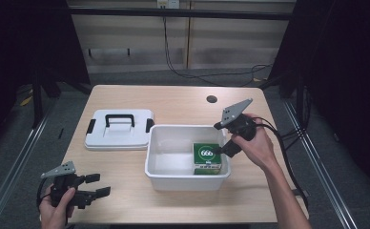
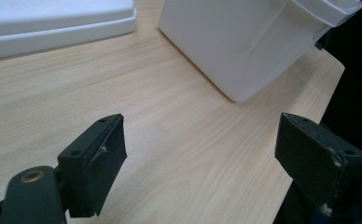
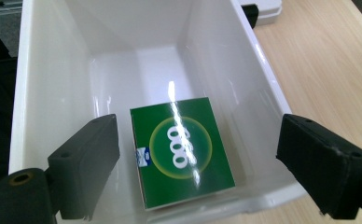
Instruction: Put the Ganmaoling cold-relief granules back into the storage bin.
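Green cardboard box (image 3: 181, 151) lies flat in white plastic bin (image 1: 154, 164), right end. Right gripper (image 3: 198, 168) above it, jaws wide, empty. Left gripper (image 1: 95, 185) idle, wide, empty. Next: probably white lid (image 1: 118, 129) onto bin.

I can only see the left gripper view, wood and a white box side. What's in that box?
Observer: A green carton lies flat on the bin's floor, at its right end.
Operator: Where's the other gripper?
Observer: The right gripper is at the bin's right rim, above the carton, jaws open on either side of it without touching.
Operator: And that white slab at my top left?
Observer: It's the lid, with a black handle and side clips, lying flat on the table left of the bin.
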